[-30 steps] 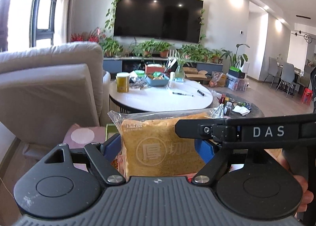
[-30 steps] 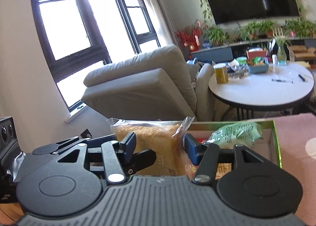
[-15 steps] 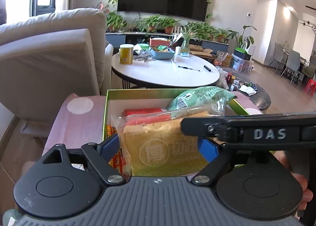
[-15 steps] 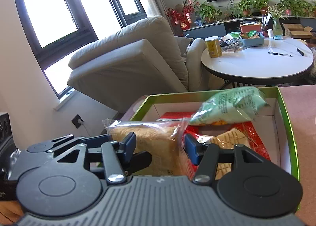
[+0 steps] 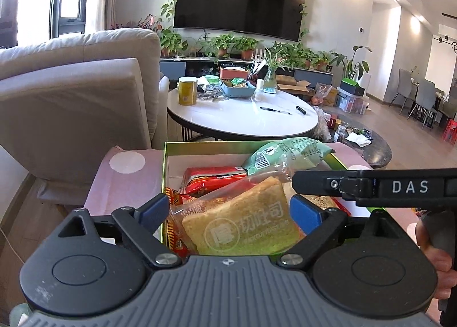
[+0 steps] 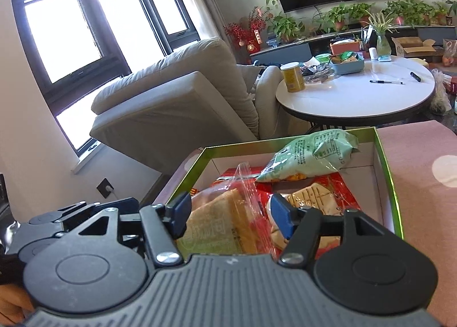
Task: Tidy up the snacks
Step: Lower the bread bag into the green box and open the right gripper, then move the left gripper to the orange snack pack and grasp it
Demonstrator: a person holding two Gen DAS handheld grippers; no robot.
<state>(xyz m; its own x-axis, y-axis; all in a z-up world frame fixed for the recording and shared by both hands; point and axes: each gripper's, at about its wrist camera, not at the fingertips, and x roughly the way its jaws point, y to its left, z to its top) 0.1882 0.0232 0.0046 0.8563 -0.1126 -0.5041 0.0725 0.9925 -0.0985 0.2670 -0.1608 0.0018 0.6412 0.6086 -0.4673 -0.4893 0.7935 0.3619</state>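
A clear bag of toast (image 5: 242,224) leans tilted inside a green-rimmed white box (image 5: 200,145), on top of red snack packets (image 5: 212,177). My left gripper (image 5: 227,211) straddles the toast with its jaws opening; the blue pads stand off the bag on both sides. In the right wrist view my right gripper (image 6: 230,214) is shut on the same toast bag (image 6: 217,224) at its end. The right gripper's black body (image 5: 371,185) crosses the left wrist view. A pale green snack bag (image 6: 317,153) lies at the far side of the box (image 6: 387,173).
The box sits on a pink cloth with white dots (image 5: 128,181). A grey armchair (image 5: 71,98) stands to the left, and behind the box a round white table (image 5: 242,120) carries a yellow can and pens. A hand (image 5: 437,255) holds the right gripper.
Both grippers came down with the toast bag from above the box into it. The left jaws have widened off the bag, and the toast now leans over instead of standing upright.
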